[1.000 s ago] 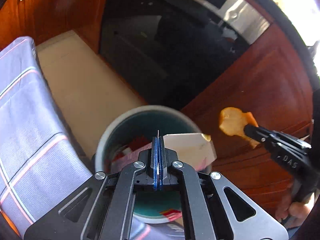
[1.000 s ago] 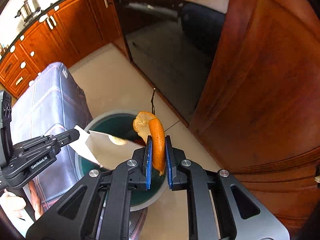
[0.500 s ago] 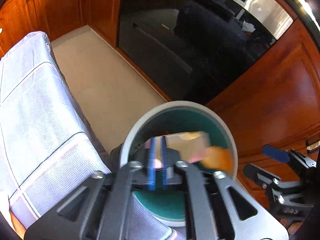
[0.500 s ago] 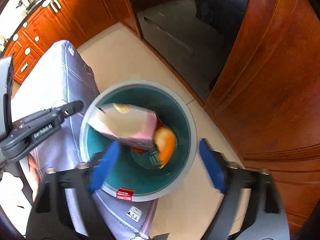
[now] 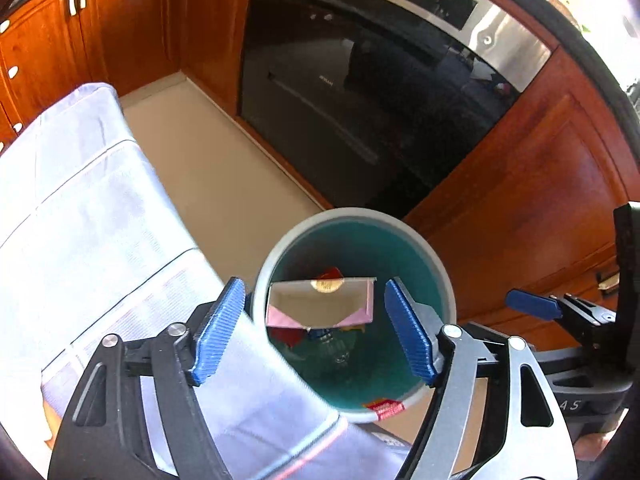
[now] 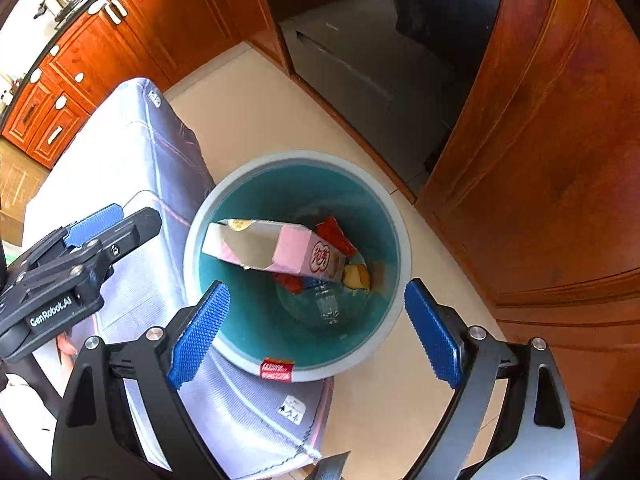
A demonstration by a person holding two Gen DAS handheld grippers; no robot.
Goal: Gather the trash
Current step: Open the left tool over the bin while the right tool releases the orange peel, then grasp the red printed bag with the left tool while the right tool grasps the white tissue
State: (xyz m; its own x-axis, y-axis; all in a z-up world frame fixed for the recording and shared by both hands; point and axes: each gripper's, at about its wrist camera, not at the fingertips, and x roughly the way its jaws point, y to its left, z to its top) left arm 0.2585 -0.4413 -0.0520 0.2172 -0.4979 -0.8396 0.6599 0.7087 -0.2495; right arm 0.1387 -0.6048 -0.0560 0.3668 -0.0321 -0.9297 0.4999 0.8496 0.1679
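A grey bin with a teal inside (image 5: 440, 276) (image 6: 400, 240) stands on the floor below both grippers. In it lie a pink and white carton (image 5: 320, 306) (image 6: 280, 250), an orange peel (image 6: 357, 276), red wrappers (image 6: 336, 234) and a clear bottle (image 6: 326, 304). My left gripper (image 5: 314, 330) is open and empty above the bin; it also shows at the left of the right wrist view (image 6: 104, 220). My right gripper (image 6: 316, 330) is open and empty above the bin; it also shows at the right of the left wrist view (image 5: 532, 304).
A table under a pale checked cloth (image 5: 80, 220) (image 6: 120, 152) stands against the bin's left side. A black oven (image 5: 360, 92) and red-brown wooden cabinets (image 6: 540, 140) line the far side. Beige floor (image 6: 260, 112) lies between.
Both grippers opened. The carton left my left gripper and the orange peel left my right gripper; both now lie in the bin. Both grippers rose above it.
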